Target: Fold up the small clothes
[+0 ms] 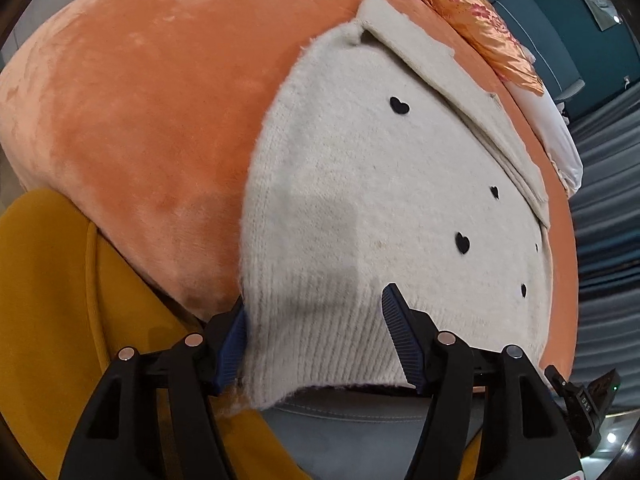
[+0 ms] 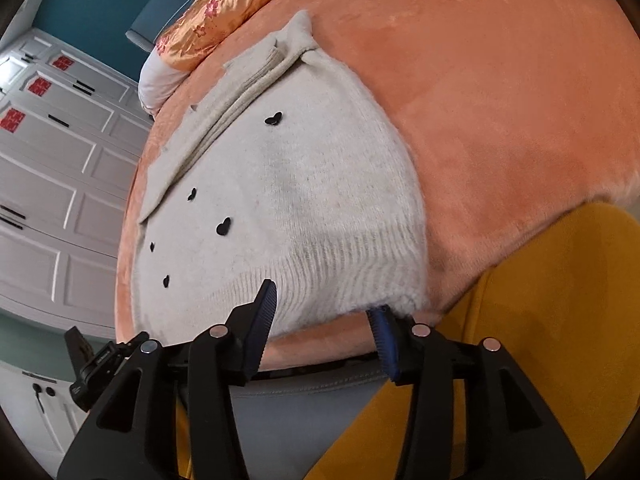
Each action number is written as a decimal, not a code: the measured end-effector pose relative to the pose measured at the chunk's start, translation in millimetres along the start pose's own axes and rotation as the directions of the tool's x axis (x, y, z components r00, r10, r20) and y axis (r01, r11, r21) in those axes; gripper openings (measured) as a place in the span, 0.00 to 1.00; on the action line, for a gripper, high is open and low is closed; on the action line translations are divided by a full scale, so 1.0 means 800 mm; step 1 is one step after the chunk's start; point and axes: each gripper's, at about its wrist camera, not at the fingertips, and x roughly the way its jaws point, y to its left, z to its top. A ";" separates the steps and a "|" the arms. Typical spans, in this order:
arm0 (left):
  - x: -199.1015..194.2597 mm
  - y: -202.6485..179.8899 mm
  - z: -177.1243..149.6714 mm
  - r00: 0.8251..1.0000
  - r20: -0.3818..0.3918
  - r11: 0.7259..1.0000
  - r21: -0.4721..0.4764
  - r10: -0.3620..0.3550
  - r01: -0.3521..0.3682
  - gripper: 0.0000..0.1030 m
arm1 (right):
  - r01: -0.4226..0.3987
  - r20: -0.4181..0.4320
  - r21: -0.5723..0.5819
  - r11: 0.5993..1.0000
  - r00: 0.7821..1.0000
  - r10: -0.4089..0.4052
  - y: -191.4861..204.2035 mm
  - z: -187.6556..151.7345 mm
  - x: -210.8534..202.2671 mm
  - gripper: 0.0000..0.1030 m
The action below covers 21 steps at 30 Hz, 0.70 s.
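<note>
An orange plush blanket [image 1: 132,112] covers the bed, its short velvety pile catching the light in pale streaks. On it, at the near edge, lies the cream knitted sweater [image 1: 360,184], fuzzy and soft, folded into a rounded rectangle. Its ribbed hem [image 1: 320,344] lies nearest the cameras and hangs slightly over the blanket's edge. A folded sleeve [image 1: 460,92] lies as a flat band across the far side. Small black heart-shaped appliqués [image 1: 399,105] dot the knit.

A mustard-yellow garment [image 1: 44,304] of smooth, thick jersey sits at the near side, beside the sweater. At the head of the bed rests a glossy orange satin pillow [image 2: 216,12] with pink flower embroidery, lying on white bedding [image 2: 160,80]. White panelled wardrobe doors [image 2: 52,184] carry red paper decorations [image 2: 40,87]; any writing on them is too small to read.

The left gripper [image 1: 316,332] has black plastic arms and blue ridged pads [image 1: 400,336]; its jaws stand wide, straddling a corner of the hem without pinching it. The right gripper [image 2: 324,320] stands moderately open at the hem's other corner, one pad over the knit, the other at its edge, nothing clamped.
</note>
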 end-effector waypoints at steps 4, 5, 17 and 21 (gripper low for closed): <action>0.002 0.005 -0.006 1.000 -0.007 1.000 -0.013 -0.010 0.010 0.60 | 0.016 0.047 0.021 1.000 0.999 -0.017 -0.014 -0.011 -0.021 0.60; 0.003 0.007 -0.007 1.000 -0.007 1.000 -0.019 -0.012 0.012 0.60 | 0.017 0.053 0.022 1.000 0.998 -0.018 -0.017 -0.011 -0.024 0.60; 0.004 -0.018 -0.007 1.000 -0.004 0.997 0.080 -0.018 0.019 0.19 | -0.022 -0.103 0.040 0.999 0.994 0.026 -0.020 0.018 0.046 0.07; -0.025 -0.026 -0.007 0.998 0.002 0.989 0.139 -0.058 0.058 0.05 | -0.024 -0.031 -0.080 0.996 0.999 0.021 0.010 0.011 0.004 0.06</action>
